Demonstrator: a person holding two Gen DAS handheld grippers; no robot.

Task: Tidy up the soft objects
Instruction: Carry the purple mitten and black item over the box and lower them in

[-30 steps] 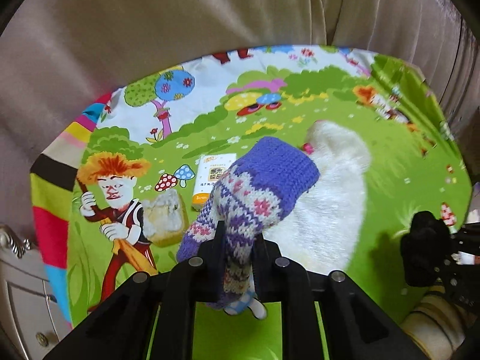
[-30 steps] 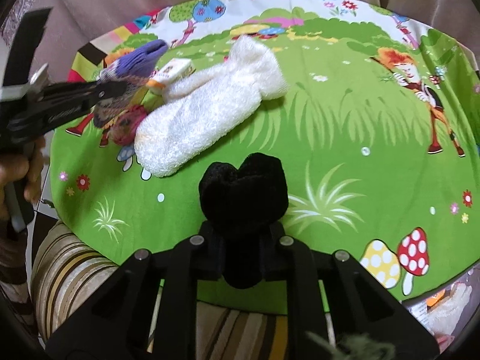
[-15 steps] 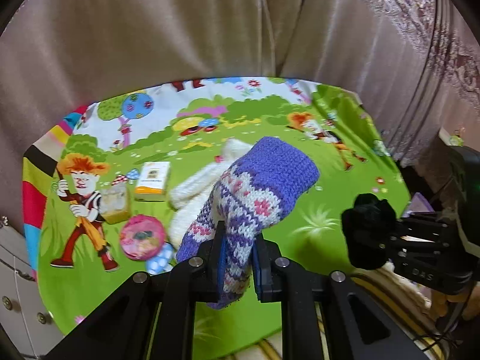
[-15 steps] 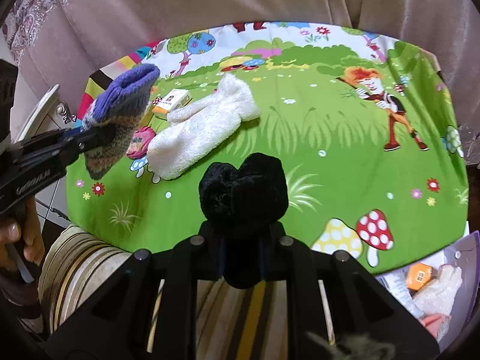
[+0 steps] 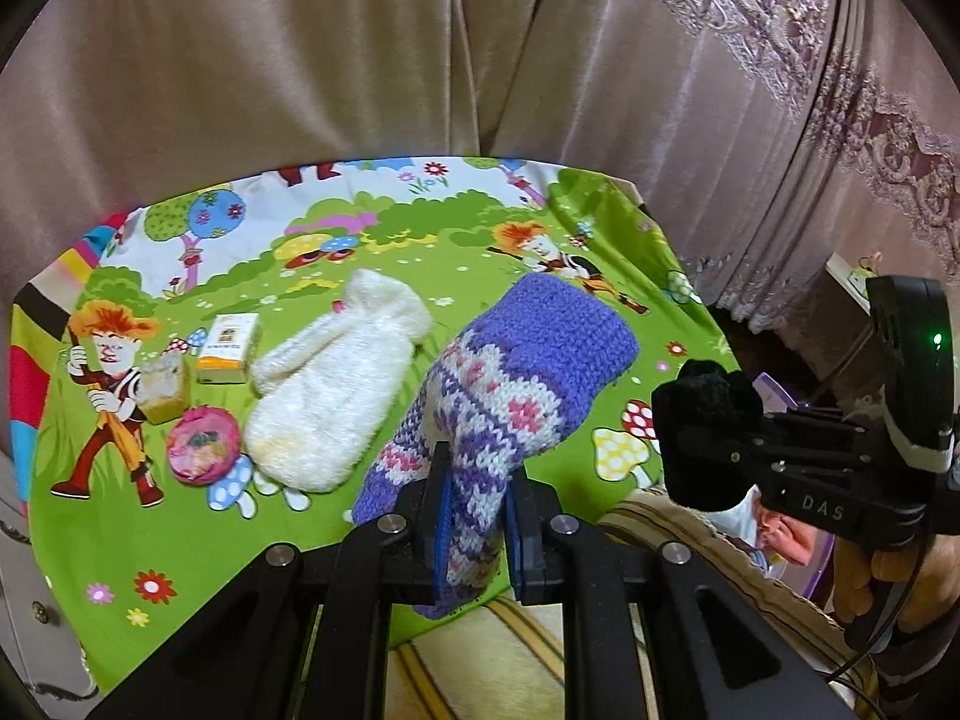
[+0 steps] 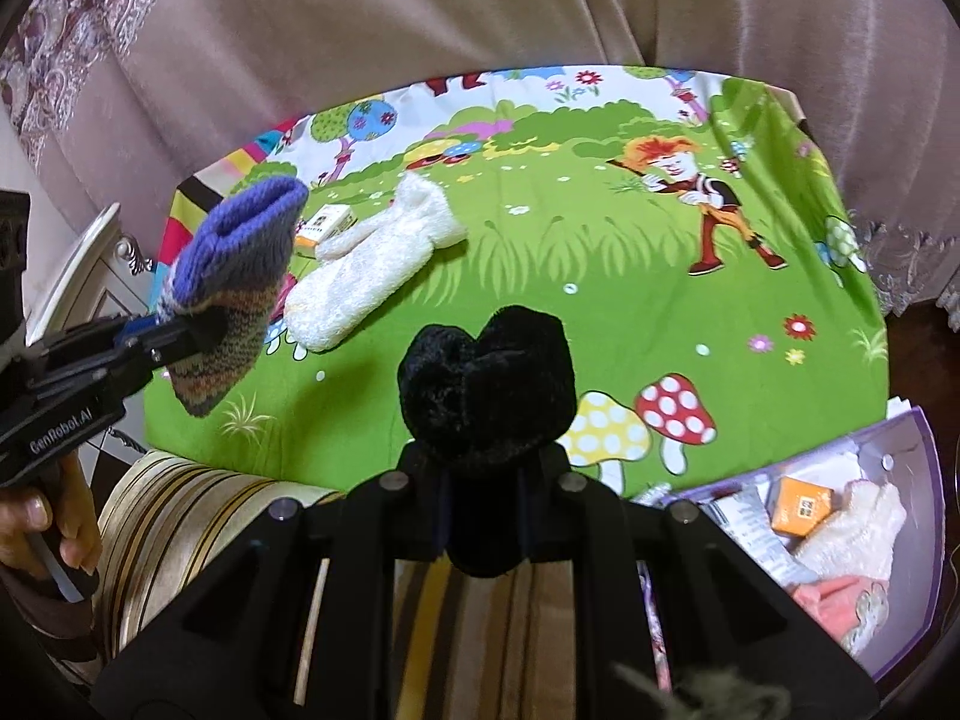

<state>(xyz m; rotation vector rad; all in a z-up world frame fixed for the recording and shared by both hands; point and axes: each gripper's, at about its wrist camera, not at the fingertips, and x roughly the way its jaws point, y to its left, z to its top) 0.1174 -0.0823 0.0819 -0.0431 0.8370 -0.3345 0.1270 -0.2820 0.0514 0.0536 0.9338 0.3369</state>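
Jaws: left gripper (image 5: 474, 531) clamps purple sock (image 5: 510, 396), right gripper (image 6: 483, 525) clamps black sock (image 6: 486, 390) | both now lifted off desk (image 6: 600, 300), near purple bin (image 6: 912, 540) | white sock (image 5: 333, 384) waits beside purple sock

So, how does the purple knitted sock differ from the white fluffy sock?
The purple knitted sock is patterned and hangs in the air, pinched in the left tongs. The white fluffy sock is plain and lies flat on the green cartoon cloth, with nothing holding it. The white one also looks thicker and fuzzier. Both are soft socks.
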